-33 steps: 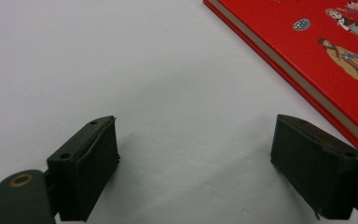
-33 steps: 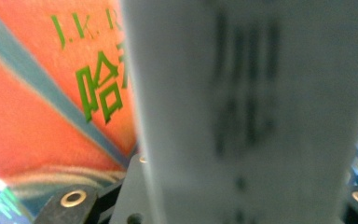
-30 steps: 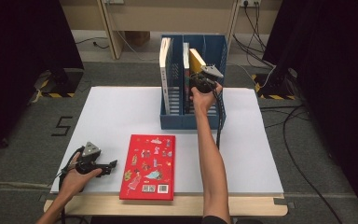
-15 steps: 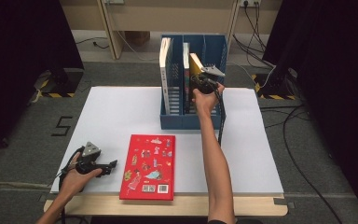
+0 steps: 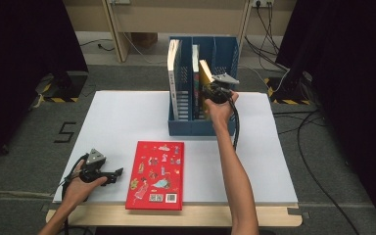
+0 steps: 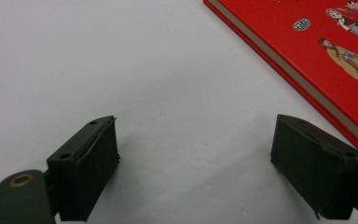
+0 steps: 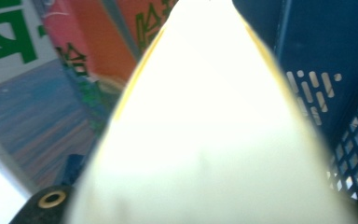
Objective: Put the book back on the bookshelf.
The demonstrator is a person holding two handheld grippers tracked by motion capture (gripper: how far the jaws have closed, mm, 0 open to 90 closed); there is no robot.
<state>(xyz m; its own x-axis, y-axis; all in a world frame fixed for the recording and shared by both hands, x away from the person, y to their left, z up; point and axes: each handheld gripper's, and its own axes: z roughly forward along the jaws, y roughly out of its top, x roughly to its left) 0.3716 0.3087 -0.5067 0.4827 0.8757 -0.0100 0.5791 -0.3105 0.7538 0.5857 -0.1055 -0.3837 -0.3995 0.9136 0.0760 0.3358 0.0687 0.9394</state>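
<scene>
Overhead light was even on the table [image 5: 127,122]; surroundings stayed dark. The right gripper view was overexposed and blurred.

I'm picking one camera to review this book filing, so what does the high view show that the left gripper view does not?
High view: the blue file rack with upright books, the right gripper at a yellow-edged book there, its jaws just opening. Left gripper view: the left gripper's open pads close up, nothing between them. Both: the red book flat on the white table.

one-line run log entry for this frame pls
right gripper: jaws just opening, yellow book between them in blue rack | left gripper: open, idle on table | red book: flat
</scene>
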